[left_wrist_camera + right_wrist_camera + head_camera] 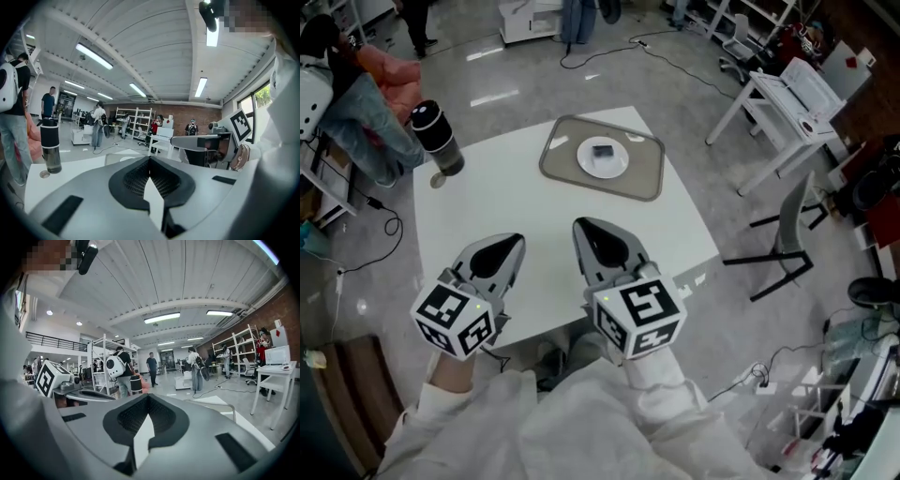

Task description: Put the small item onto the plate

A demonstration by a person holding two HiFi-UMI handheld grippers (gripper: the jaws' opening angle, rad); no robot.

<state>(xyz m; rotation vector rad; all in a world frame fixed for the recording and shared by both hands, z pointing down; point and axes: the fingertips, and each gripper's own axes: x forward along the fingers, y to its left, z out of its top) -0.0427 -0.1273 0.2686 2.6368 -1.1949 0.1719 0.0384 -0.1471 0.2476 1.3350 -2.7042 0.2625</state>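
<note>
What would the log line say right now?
small item: on plate | plate: on tray | left gripper: shut, empty | right gripper: shut, empty

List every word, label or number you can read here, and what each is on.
No readable words or numbers in any view.
Cubes on the left claw and right claw: black-and-white square markers, not text.
The small item on the plate: any print is too small to read.
The bottle: no legible label.
</note>
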